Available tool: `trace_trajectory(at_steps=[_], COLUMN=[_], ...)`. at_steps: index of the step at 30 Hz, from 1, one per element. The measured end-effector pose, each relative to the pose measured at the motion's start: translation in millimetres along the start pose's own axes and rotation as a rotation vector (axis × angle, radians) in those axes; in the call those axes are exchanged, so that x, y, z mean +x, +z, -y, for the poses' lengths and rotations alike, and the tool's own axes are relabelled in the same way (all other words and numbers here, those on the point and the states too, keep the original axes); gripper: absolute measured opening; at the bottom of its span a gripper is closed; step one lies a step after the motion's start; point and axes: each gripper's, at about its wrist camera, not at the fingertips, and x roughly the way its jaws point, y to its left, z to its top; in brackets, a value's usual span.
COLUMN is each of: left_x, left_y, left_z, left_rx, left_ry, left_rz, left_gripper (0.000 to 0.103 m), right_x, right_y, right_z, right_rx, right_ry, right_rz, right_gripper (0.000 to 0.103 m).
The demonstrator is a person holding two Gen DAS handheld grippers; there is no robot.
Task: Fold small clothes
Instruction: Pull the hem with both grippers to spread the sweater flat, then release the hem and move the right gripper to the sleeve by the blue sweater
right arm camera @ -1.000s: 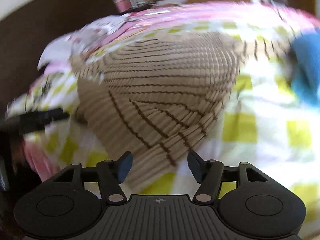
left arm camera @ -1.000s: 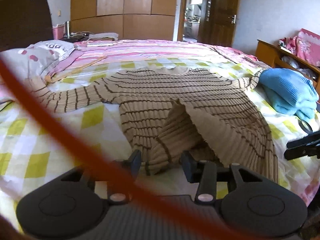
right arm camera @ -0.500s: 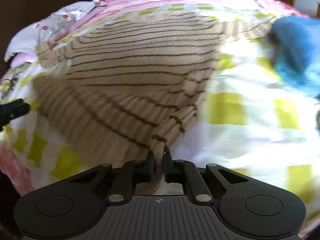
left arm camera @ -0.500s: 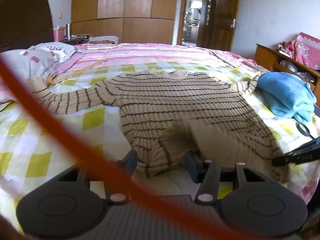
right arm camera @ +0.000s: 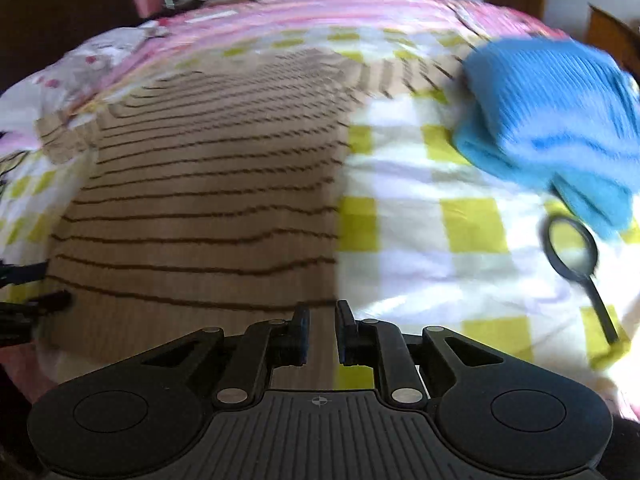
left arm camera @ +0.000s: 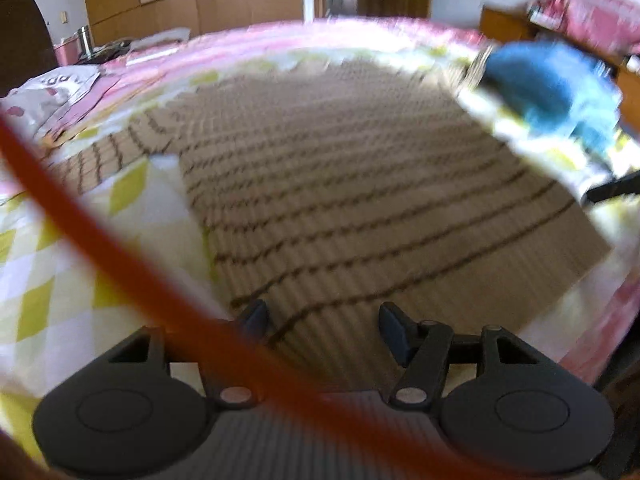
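Since the striped sweater (left arm camera: 380, 200) is soft, limp ribbed knit lying flat on the bed (right arm camera: 420, 240), we'd pinch its hem corners. Left gripper (left arm camera: 324, 320) fingers are apart and opening over the hem; right gripper (right arm camera: 319, 334) fingers are narrowly apart, opening, gripping nothing.

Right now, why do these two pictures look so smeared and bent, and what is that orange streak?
Left wrist view: motion blur smears the sweater and blue cloth; an unfocused orange cord crosses close to the lens. Right wrist view: lighter blur, the magnifier still readable. Both: the fisheye lens curves the bed, and daylight washes out its pale squares.
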Motion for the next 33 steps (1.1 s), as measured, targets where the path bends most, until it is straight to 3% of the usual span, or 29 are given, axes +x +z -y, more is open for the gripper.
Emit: trace_trajectory(at_steps=[3, 7, 13, 17, 25, 33], left_x=[-0.8, -11.9, -25.3, -11.2, 32.7, 33.1], left_y=[-2.9, -1.8, 17.1, 34.8, 37.3, 50.6], left_z=[0.8, -1.2, 3.4, 14.4, 33.4, 41.6], left_rx=[-0.002, -0.021, -0.041, -0.056, -0.063, -0.059], left_ry=[0.019, 0.011, 0.005, -0.003, -0.026, -0.036], left_rz=[-0.024, -0.015, 0.063, 0.086, -0.041, -0.020], left_gripper=[0.067, 0.066, 0.067, 0.067, 0.067, 0.067], right_x=[4.5, 25.9, 40.6, 47.4, 52.5, 56.3], right_y=[2.0, 4.2, 8.9, 11.7, 13.5, 35.8], right_z=[-17.8, -26.2, -24.8, -19.0, 2.5, 11.0], right_rx=[-0.055, -0.023, 0.035, 0.061, 0.124, 0.134], right_ry=[0.046, 0.110, 0.170, 0.181, 0.202, 0.218], right_rz=[0.034, -0.007, 0.021, 0.026, 0.024, 0.072], right_gripper=[0.016, 0.016, 0.017, 0.018, 0.018, 0.019])
